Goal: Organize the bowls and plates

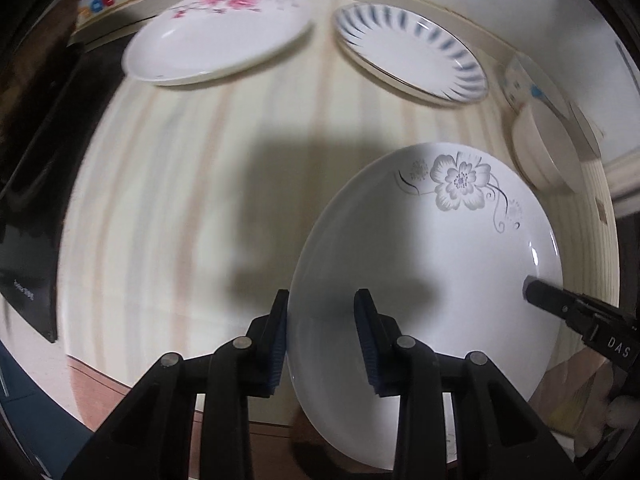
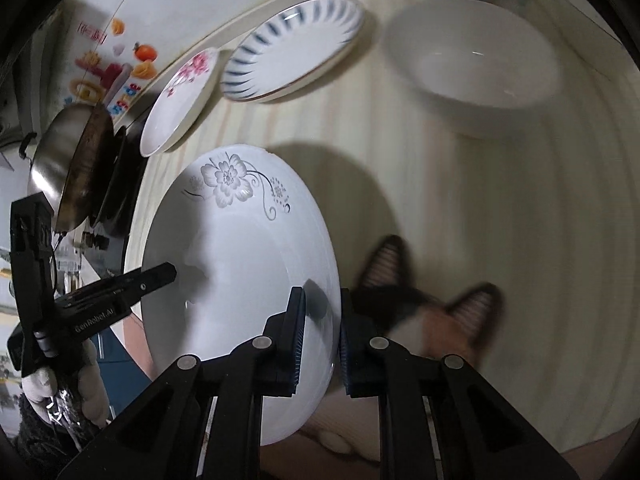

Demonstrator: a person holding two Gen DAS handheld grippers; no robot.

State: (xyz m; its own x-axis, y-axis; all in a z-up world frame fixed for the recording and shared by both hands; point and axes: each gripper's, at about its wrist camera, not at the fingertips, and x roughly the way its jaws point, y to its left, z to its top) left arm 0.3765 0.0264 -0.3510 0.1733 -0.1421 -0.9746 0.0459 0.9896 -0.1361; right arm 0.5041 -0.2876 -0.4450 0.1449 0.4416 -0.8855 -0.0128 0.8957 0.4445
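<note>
While your two grippers share the grey-flower plate (image 1: pixel 432 264), it sits tilted above the striped tabletop (image 1: pixel 180 184). Your left gripper (image 1: pixel 322 344) has its fingers spread across the plate's left rim, not pinched tight. Your right gripper (image 2: pixel 322 344) has its fingers closed on the opposite rim. Behind lie the pink-blossom plate (image 1: pixel 216 36) and the blue-striped plate (image 1: pixel 412 52), side by side; a white bowl (image 2: pixel 476 68) stands to their right. A cat's ears (image 2: pixel 432 284) show just beside your right fingers.
</note>
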